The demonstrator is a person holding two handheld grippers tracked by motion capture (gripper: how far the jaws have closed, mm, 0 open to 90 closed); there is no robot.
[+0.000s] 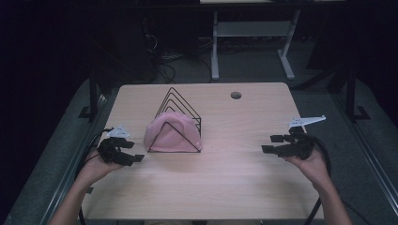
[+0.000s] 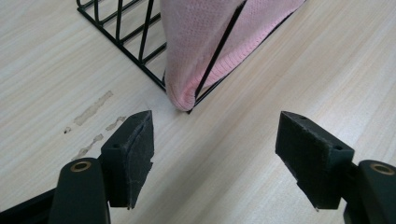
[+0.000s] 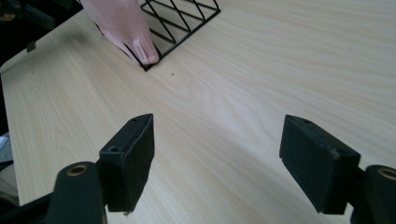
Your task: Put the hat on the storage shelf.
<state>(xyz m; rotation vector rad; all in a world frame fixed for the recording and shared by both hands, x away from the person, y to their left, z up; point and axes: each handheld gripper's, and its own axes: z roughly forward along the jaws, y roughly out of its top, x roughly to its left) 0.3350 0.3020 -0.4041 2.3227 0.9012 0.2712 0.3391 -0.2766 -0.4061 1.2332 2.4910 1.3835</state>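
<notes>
Although a small pale label shows on the pink knit cloth, no writing on it can be read. The cloth drapes inside the black wire rack, ahead of and between both sets of fingers. The left gripper sits near the rack's corner, fingers spread, empty. The right gripper is well apart, fingers released, bare desk between. Both hover near the desk's side edges.
</notes>
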